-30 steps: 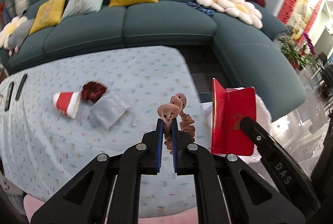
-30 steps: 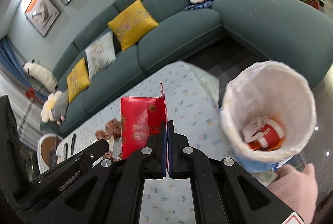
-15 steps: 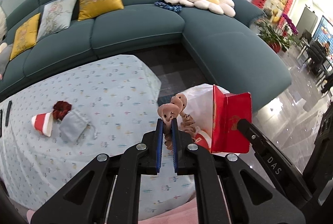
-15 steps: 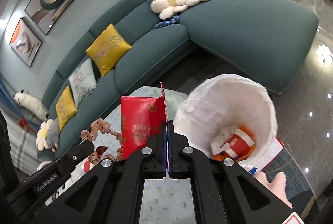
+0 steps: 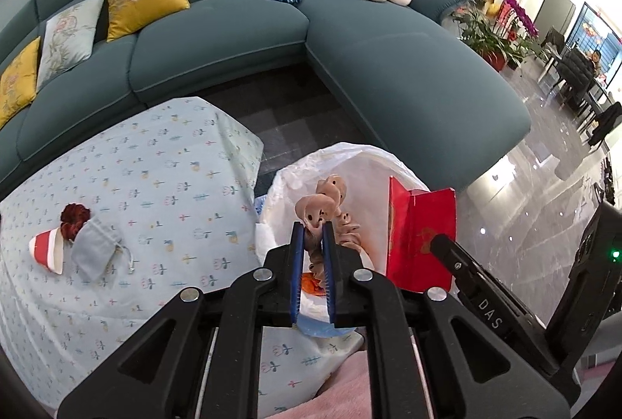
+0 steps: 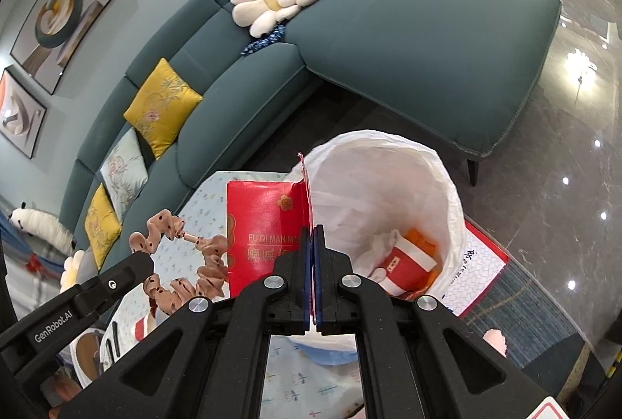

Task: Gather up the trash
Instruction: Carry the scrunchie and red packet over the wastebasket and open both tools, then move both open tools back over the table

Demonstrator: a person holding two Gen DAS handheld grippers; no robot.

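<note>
Teal sectional sofa point(image 5: 241, 41) wraps the room behind a cloth-covered desk point(image 5: 155, 185), with glossy floor at 3 o'clock. From the left wrist view, the left tool point(image 5: 312, 244) pinches a brown ruffled scrunchie point(image 5: 322, 213) between its blue pads; the jaws are just beginning to part, the scrunchie still between them. It hangs over the white-lined trash bin point(image 5: 295, 170) off the desk's edge. At 9 o'clock on the desk lie a red-and-white cup point(image 5: 46, 249), a dark red scrunchie point(image 5: 75, 218) and a grey pouch point(image 5: 93, 248), not yet collected.

From the right wrist view, the right tool point(image 6: 312, 244) is pressed tight on the fold of a red envelope point(image 6: 264, 224), held upright at the bin's point(image 6: 447, 185) 9 o'clock rim, more over the desk than the opening. A red cup point(image 6: 404, 263) already lies inside.

Risks: the scrunchie may snag on a pad or fall onto the rim rather than in; the envelope, released here, would likely catch the liner edge or land on the desk.
</note>
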